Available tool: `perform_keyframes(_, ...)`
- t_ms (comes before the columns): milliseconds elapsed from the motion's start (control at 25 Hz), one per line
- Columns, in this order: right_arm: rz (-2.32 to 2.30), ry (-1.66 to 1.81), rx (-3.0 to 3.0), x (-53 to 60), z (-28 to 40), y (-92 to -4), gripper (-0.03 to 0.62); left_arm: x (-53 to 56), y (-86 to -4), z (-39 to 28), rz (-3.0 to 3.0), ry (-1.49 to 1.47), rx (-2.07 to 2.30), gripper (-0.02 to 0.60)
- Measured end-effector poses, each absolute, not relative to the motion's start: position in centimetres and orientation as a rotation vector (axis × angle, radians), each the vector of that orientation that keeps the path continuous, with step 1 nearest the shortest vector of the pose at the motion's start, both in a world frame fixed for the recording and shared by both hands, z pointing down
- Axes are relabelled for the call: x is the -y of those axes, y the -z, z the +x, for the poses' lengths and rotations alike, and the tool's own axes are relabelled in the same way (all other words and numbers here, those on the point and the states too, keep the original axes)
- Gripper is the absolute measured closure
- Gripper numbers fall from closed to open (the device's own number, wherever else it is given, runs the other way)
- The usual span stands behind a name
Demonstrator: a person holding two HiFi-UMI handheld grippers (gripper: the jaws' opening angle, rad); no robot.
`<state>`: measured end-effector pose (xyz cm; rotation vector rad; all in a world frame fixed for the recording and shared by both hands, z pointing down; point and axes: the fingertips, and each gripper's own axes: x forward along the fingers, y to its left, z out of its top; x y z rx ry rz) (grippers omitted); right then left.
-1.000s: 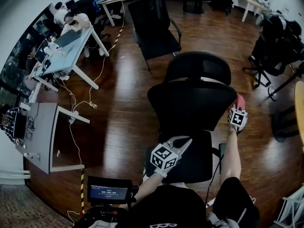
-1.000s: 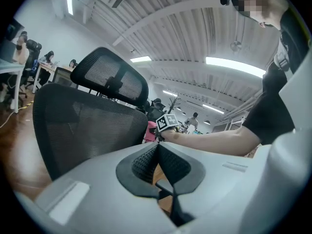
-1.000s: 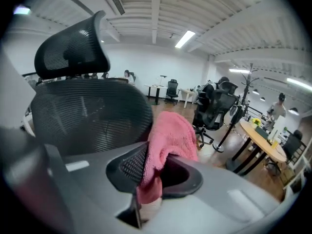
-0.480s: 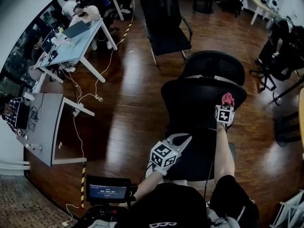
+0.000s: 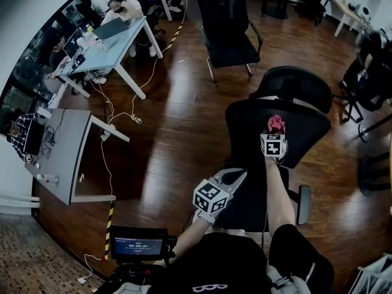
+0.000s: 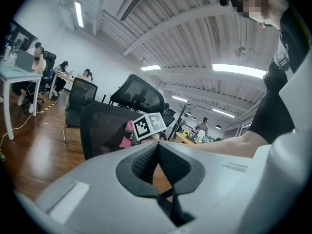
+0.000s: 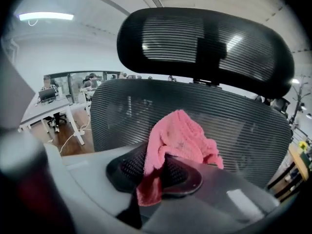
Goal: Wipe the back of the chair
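Observation:
A black mesh office chair stands before me, its back (image 5: 306, 136) and headrest (image 5: 294, 86) seen from above. My right gripper (image 5: 275, 127) is shut on a pink cloth (image 5: 275, 122) and holds it against the chair's mesh back (image 7: 161, 111), below the headrest (image 7: 204, 40). The pink cloth (image 7: 180, 140) bunches out of the shut jaws. My left gripper (image 5: 236, 176) hangs low beside the chair's seat (image 5: 254, 204), shut with nothing in it. In the left gripper view the chair back (image 6: 105, 130) and the pink cloth (image 6: 127, 135) show beyond the shut gripper (image 6: 157, 147).
Another black chair (image 5: 228, 23) stands farther off on the wooden floor. Desks (image 5: 107, 48) with seated people line the left wall, and a grey table (image 5: 61, 149) with trailing cables sits at the left. More chairs and desks stand at the right (image 5: 373, 66).
My right gripper has carried the pink cloth from the chair back's right edge leftward to its middle. The left gripper has stayed put; the view has shifted so the chair sits farther right.

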<state>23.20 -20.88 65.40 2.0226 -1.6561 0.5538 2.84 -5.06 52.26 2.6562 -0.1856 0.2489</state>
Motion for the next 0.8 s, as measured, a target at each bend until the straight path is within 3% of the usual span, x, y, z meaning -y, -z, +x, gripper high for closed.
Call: perform_keyframes(800,1.538,-0.449,2.124,29.5,-0.8,-65.9,0.540,9.3,-51.6,-5.3,2.628,-0.201,0.330,0.589)
